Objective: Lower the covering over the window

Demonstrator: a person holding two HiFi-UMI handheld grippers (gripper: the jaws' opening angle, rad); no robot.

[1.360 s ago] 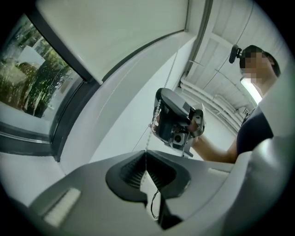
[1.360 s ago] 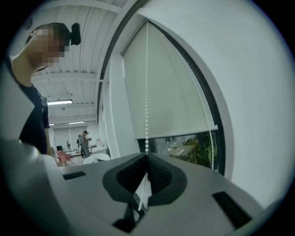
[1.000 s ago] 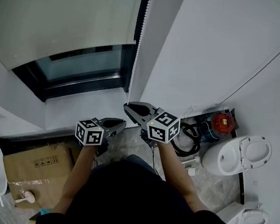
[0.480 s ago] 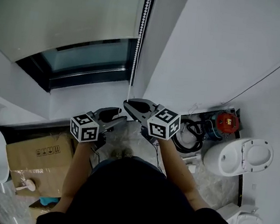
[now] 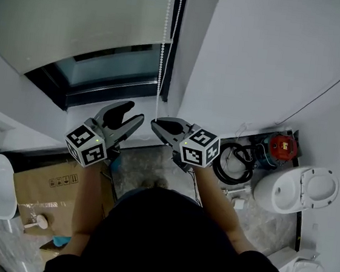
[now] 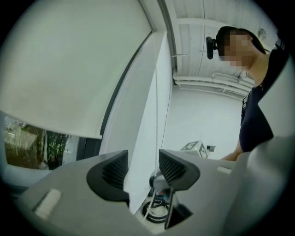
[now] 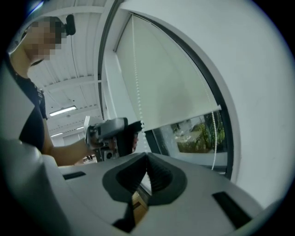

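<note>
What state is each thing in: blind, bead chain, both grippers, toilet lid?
Blind: partly lowered, glass below uncovered.
Bead chain: hanging, gripped low down.
Left gripper: open, jaws just been opening, nothing between them.
Right gripper: shut on the bead chain.
Toilet lid: raised.

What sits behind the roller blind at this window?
Below the roller blind, dark-framed glass shows, with greenery outside it. Higher up, the blind covers the glass completely, so nothing behind it can be seen there.

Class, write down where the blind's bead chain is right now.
In the head view, the bead chain hangs along the right edge of the blind, down into the shut right tool.
</note>
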